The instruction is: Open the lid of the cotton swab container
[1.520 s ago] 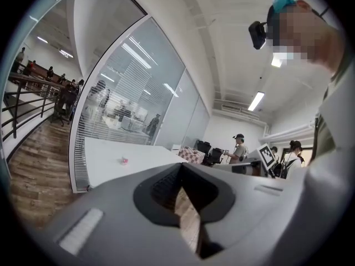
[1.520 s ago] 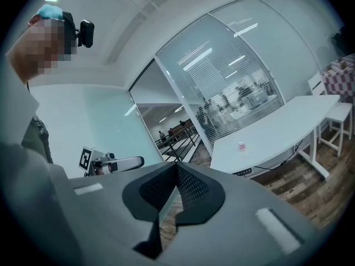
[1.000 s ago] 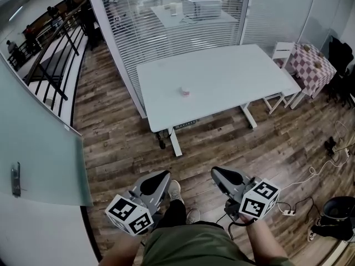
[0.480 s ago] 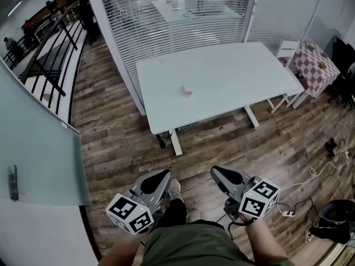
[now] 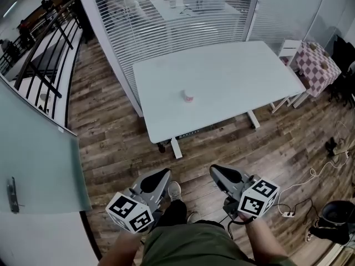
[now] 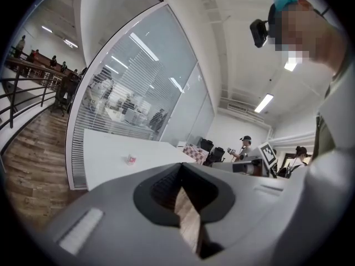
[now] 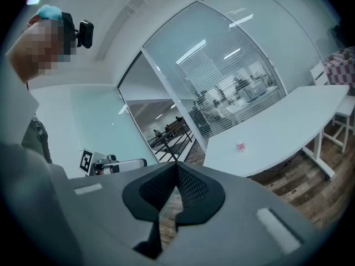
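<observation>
On the table (image 5: 233, 76), the container (image 5: 188, 97) stands well apart from the left gripper (image 5: 159, 177) and right gripper (image 5: 218, 172), whose clenched, empty fingers (image 6: 161, 188) could topple it.

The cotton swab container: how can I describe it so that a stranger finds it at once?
Find the large white table beside the glass wall with blinds. Left of its middle stands the cotton swab container, a small pale pot with pink on it. It is the only thing on that tabletop.
</observation>
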`<state>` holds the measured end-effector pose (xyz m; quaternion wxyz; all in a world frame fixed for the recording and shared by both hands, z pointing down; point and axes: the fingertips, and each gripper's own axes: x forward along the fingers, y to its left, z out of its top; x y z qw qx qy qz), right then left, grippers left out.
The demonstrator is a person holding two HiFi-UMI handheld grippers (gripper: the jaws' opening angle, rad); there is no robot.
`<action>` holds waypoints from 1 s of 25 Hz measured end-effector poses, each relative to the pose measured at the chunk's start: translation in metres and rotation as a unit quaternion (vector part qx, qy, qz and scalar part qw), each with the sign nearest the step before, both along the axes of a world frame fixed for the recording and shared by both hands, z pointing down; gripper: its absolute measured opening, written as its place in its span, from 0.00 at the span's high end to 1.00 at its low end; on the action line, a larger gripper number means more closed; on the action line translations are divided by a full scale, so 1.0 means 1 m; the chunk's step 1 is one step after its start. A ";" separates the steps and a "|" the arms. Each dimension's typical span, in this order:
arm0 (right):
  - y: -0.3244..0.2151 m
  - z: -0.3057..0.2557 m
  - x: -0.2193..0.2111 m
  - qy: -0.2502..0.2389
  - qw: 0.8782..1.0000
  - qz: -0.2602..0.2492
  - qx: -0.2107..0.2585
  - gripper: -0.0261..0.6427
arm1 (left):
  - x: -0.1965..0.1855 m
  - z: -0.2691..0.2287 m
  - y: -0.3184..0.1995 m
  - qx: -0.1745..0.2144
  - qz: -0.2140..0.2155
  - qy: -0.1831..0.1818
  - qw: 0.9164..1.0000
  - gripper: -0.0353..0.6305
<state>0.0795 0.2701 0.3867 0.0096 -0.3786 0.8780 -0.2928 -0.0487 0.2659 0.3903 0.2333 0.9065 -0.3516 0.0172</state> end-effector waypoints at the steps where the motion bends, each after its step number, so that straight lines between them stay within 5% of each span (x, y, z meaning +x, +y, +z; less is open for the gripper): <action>1: -0.007 0.001 -0.001 0.001 1.000 0.001 -0.001 0.94 | 0.000 0.000 -0.007 -0.001 0.001 0.000 1.000 0.94; 25: -0.151 -0.008 -0.037 0.017 0.998 0.058 -0.006 0.94 | -0.040 0.009 -0.168 -0.010 0.057 -0.001 0.998 0.94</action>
